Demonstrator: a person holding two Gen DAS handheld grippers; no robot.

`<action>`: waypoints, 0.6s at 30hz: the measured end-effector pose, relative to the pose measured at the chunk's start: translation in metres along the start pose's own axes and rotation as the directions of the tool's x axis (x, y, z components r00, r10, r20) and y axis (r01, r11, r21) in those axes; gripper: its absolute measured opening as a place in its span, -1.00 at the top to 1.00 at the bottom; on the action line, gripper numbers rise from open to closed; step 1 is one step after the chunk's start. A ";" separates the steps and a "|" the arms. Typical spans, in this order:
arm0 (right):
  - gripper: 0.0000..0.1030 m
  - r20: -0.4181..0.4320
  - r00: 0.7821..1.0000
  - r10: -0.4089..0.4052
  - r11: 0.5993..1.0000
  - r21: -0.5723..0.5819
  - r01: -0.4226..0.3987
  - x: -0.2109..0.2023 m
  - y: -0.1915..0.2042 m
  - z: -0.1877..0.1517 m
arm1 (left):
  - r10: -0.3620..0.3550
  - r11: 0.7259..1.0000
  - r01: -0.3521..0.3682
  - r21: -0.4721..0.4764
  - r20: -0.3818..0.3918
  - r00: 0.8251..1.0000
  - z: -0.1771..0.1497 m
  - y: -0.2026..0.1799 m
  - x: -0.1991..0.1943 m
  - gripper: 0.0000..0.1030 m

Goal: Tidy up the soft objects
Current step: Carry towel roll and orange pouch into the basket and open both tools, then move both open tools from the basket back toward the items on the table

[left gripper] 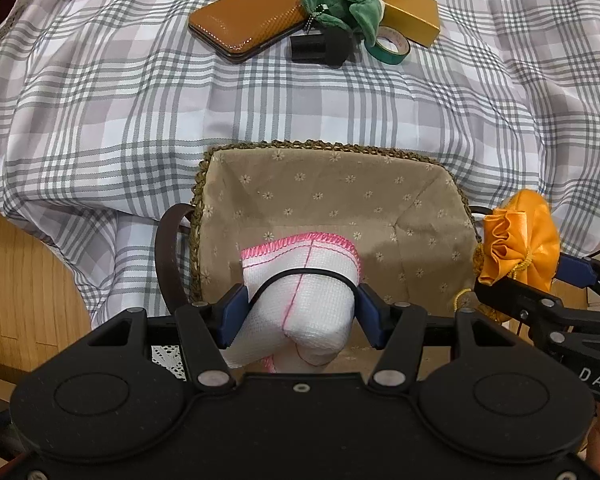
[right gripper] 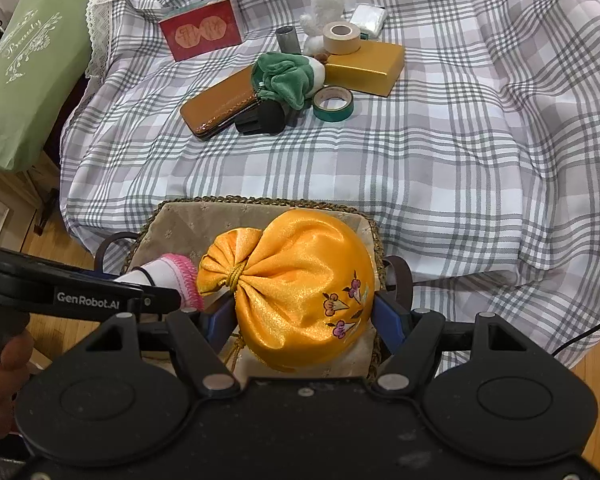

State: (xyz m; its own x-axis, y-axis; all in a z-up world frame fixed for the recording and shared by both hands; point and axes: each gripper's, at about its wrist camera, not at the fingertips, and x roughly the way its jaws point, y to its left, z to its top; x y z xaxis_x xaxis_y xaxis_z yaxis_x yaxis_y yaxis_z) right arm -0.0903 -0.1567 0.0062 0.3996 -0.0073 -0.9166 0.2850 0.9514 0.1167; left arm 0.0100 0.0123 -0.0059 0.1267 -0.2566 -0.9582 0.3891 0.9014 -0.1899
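Observation:
My left gripper [left gripper: 300, 300] is shut on a rolled white cloth with pink stitching [left gripper: 300, 280] and holds it over the woven basket [left gripper: 300, 146] lined with beige flowered fabric. The cloth also shows in the right wrist view [right gripper: 168, 274]. My right gripper [right gripper: 304, 308] is shut on an orange satin drawstring pouch [right gripper: 300, 280] above the same basket [right gripper: 260, 202]. The pouch shows at the right in the left wrist view [left gripper: 520, 240]. A green plush toy [left gripper: 340, 0] [right gripper: 288, 76] and a white plush toy [right gripper: 324, 12] lie farther back on the checked cloth.
On the checked cloth [right gripper: 460, 160] lie an orange case [right gripper: 220, 104], a black object [right gripper: 260, 118], a green tape roll [right gripper: 334, 104], a gold box [right gripper: 364, 66] with a beige tape roll [right gripper: 342, 38], a red box [right gripper: 200, 34] and a grey cylinder [right gripper: 287, 39]. A green bag [right gripper: 24, 76] stands at the left.

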 end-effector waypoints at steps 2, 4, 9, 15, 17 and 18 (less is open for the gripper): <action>-0.37 -0.004 1.000 0.000 1.000 -0.001 0.000 0.001 0.000 0.001 | 0.003 1.000 -0.003 0.002 0.001 1.000 0.000 0.000 0.000 -0.10; -0.38 -0.010 1.000 0.003 1.000 0.001 -0.003 0.002 0.001 0.001 | 0.014 1.000 -0.014 0.001 -0.002 1.000 0.001 -0.001 0.000 -0.11; -0.50 -0.039 0.999 0.005 1.000 0.021 -0.004 0.008 -0.001 0.003 | 0.035 0.999 -0.035 0.001 0.012 0.999 0.000 0.001 -0.001 -0.31; -0.57 -0.045 0.999 0.011 0.999 0.034 -0.010 0.009 -0.001 0.005 | 0.044 0.999 -0.044 0.007 0.008 0.999 0.001 0.001 0.001 -0.35; -0.57 -0.046 0.999 0.010 0.999 0.032 -0.008 0.009 0.000 0.005 | 0.044 0.999 -0.044 0.003 -0.002 0.999 0.001 0.002 0.002 -0.35; -0.57 -0.048 0.999 0.010 0.999 0.033 -0.009 0.010 0.000 0.005 | 0.044 0.999 -0.044 0.002 -0.006 0.999 0.001 0.002 0.003 -0.35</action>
State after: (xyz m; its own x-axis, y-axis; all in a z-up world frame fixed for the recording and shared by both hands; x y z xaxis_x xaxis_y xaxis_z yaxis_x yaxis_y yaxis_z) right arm -0.0817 -0.1585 -0.0006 0.3607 0.0173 -0.9325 0.3103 0.9407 0.1374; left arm 0.0118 0.0129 -0.0091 0.1379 -0.2142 -0.9670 0.3849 0.9112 -0.1469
